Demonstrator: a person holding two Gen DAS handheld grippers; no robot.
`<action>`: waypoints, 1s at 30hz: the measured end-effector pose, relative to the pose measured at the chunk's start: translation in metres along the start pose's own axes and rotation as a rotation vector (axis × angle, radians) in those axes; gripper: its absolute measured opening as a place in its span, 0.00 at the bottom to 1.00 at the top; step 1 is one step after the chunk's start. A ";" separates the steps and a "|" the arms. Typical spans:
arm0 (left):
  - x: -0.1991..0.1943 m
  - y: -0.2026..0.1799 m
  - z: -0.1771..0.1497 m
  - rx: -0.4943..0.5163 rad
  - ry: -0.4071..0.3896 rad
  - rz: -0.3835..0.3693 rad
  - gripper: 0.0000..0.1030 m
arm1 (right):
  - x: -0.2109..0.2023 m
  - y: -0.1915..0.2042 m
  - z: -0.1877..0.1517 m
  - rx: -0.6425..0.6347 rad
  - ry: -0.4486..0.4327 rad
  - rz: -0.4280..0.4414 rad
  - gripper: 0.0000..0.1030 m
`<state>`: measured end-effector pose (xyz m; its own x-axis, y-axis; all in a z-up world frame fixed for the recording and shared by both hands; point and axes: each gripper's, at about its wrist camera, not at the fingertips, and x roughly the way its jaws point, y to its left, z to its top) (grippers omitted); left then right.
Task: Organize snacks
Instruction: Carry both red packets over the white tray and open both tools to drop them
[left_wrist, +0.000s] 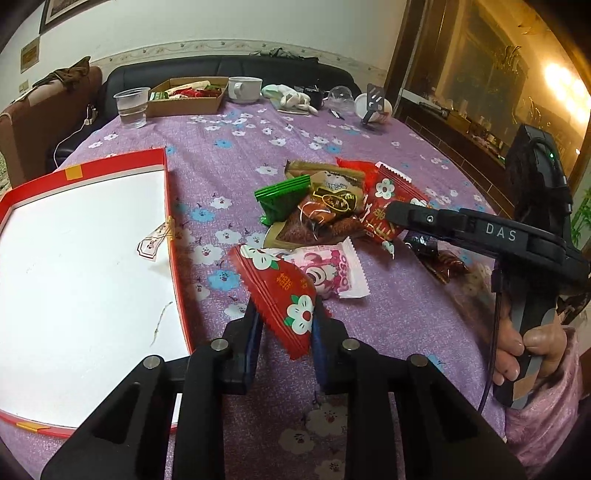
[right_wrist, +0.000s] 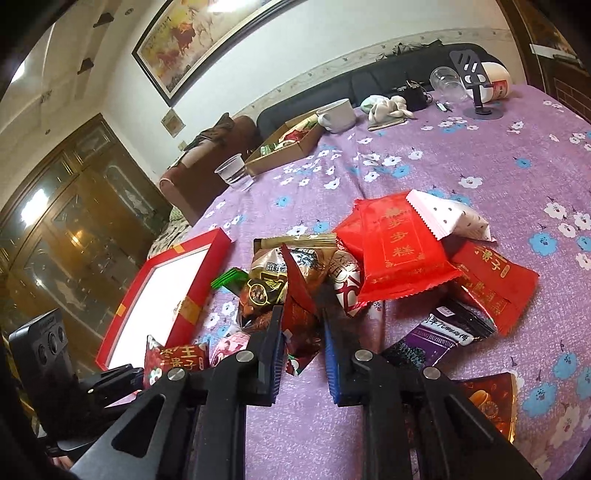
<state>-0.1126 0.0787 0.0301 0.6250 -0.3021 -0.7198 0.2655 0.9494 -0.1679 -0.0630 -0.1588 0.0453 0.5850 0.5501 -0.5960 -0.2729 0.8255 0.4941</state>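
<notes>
A pile of wrapped snacks (left_wrist: 325, 206) lies on the purple flowered tablecloth. My left gripper (left_wrist: 284, 314) is shut on a red flowered snack packet (left_wrist: 280, 291) and holds it just right of the empty red box with a white floor (left_wrist: 166, 173). My right gripper (right_wrist: 301, 314) is closed around a red snack packet (right_wrist: 299, 295) at the near edge of the pile (right_wrist: 391, 251); it shows in the left wrist view (left_wrist: 391, 210) reaching into the pile. The red box shows at the left in the right wrist view (right_wrist: 177, 295).
At the far side of the table stand a plastic cup of water (left_wrist: 131, 107), a cardboard tray of snacks (left_wrist: 186, 98), a white mug (left_wrist: 243, 88), a cloth toy (left_wrist: 291, 98) and a phone stand (left_wrist: 375, 103). A dark sofa lies behind.
</notes>
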 end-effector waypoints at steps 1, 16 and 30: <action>-0.001 0.000 0.000 -0.001 -0.003 -0.004 0.21 | -0.001 0.000 0.000 0.005 -0.001 0.007 0.19; -0.046 0.025 0.001 -0.021 -0.111 0.021 0.21 | -0.010 0.017 -0.006 0.034 -0.022 0.225 0.18; -0.075 0.097 -0.013 -0.144 -0.153 0.152 0.21 | 0.011 0.055 -0.014 0.040 0.013 0.150 0.24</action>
<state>-0.1438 0.1945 0.0590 0.7565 -0.1543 -0.6355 0.0596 0.9840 -0.1680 -0.0823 -0.1057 0.0574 0.5300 0.6685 -0.5217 -0.3253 0.7285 0.6029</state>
